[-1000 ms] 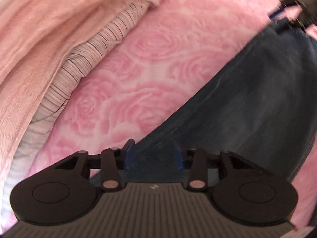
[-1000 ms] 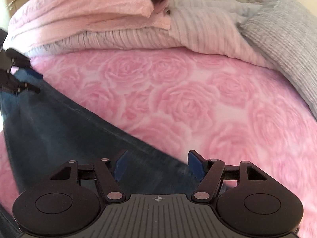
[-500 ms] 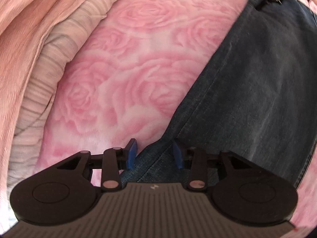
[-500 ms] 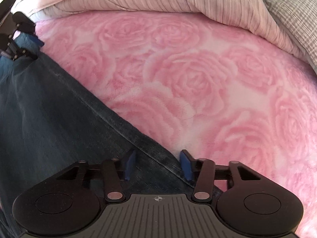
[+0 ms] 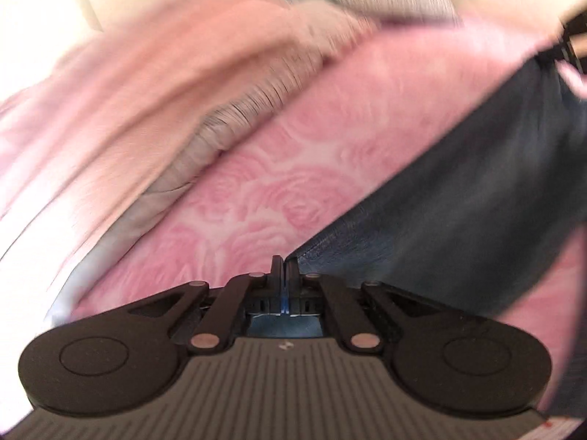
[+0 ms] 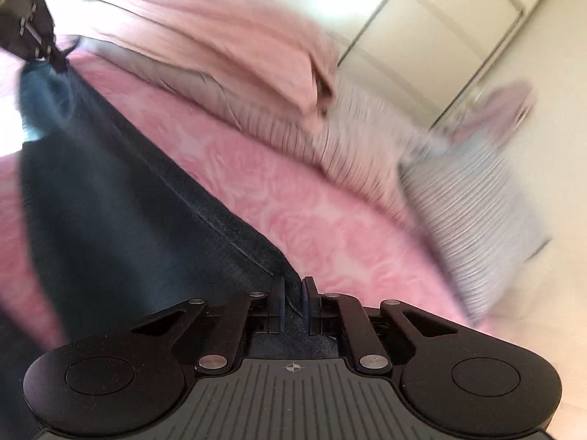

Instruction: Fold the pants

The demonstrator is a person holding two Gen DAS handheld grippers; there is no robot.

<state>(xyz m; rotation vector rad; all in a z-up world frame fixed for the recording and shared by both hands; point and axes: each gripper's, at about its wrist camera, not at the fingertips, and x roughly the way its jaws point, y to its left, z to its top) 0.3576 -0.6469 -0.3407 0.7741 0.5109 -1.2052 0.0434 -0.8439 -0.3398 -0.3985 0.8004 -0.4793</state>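
Since the earlier frames both my grippers had closed onto the pants [image 5: 458, 198] and the denim, which had lain flat on the rose-patterned bedspread [image 5: 279, 168], was now lifted off it and stretched between them. My left gripper [image 5: 284, 269] had its jaws pressed together, and a corner of the dark blue fabric ran right up to them from the right; I read that as a pinch on the hem edge, though blur hid the contact itself. My right gripper [image 6: 293, 293] had just finished closing, with the thick seam of the pants [image 6: 121, 198] clamped between its blue pads. From there the cloth ran up and left, away from the bedspread [image 6: 293, 198], to the other gripper at the top left corner of that view. Beyond the bedspread, a pink blanket [image 5: 154, 84] lay heaped over striped bedding [image 6: 352, 146], and a grey striped pillow [image 6: 473, 198] sat at its far right edge. Both views were smeared with motion.
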